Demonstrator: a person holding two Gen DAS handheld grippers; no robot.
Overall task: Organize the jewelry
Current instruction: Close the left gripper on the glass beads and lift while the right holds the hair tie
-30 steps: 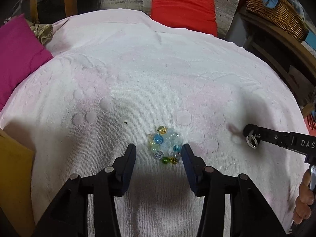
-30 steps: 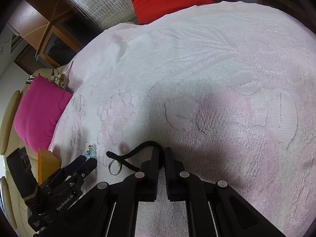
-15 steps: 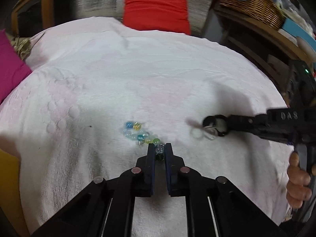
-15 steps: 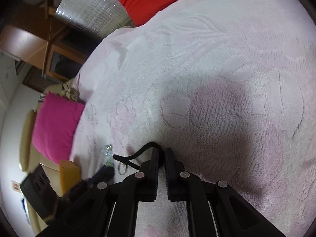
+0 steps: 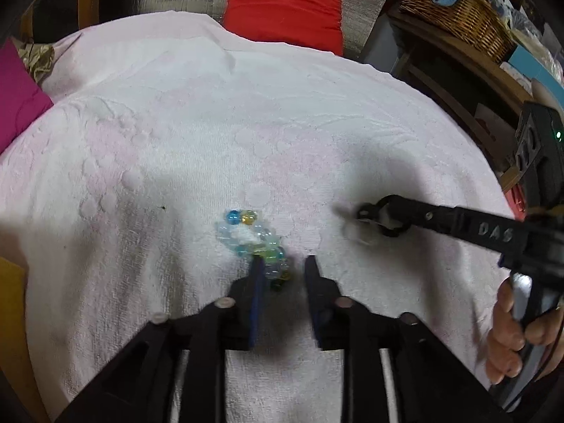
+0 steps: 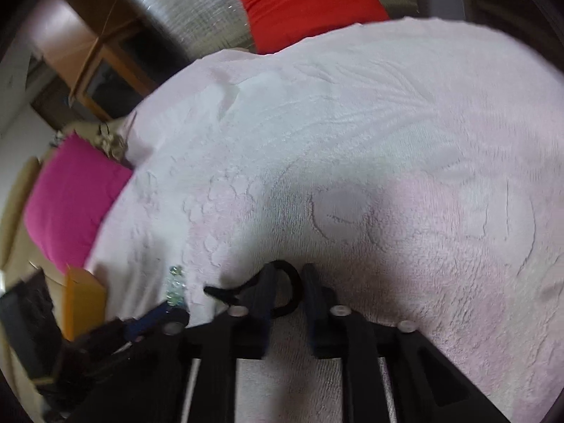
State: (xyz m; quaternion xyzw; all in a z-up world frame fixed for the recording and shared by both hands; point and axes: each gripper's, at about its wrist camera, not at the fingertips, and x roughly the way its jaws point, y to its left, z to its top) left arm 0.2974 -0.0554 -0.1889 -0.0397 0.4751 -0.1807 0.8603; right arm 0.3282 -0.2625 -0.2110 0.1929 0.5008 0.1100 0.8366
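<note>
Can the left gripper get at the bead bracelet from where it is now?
Probably yes. The bead bracelet lies on the towel right at the left gripper, whose fingers are opening; its near end sits between them, nothing covering it. The right gripper is off to the side.

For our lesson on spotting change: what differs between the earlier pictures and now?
The left gripper closed on the bead bracelet, dragged it out of its round heap towards itself, and its jaws are now opening with beads between them. The right gripper still holds the black cord.
</note>
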